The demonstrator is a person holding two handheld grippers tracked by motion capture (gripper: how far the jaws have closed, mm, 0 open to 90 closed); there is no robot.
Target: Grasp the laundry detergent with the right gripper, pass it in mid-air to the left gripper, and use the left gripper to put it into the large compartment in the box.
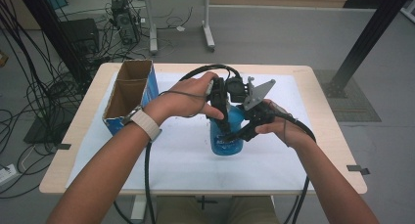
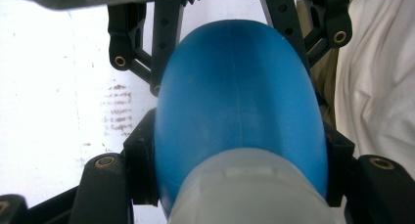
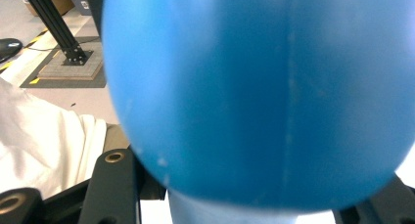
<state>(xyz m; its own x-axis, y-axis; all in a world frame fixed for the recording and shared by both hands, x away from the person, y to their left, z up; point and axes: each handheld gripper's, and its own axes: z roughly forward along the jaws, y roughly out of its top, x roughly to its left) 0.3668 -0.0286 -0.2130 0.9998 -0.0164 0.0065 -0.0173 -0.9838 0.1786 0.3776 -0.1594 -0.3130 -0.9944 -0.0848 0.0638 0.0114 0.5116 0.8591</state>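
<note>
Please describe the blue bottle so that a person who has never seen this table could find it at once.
Start at the white sheet that covers the wooden table. Near its middle, right of the open cardboard box, stands the blue bottle. Unlike the box, it is translucent blue plastic, and the left gripper and the right gripper both clamp it.

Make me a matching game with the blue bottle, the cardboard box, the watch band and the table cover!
Things:
1. blue bottle
2. cardboard box
3. watch band
4. table cover

Descriptions:
A. white, spread flat over the tabletop
B. open at the top, standing at the table's left
C. clamped between the left gripper and the right gripper
D. pale, worn on the left wrist

Pairs: 1-C, 2-B, 3-D, 4-A
</note>
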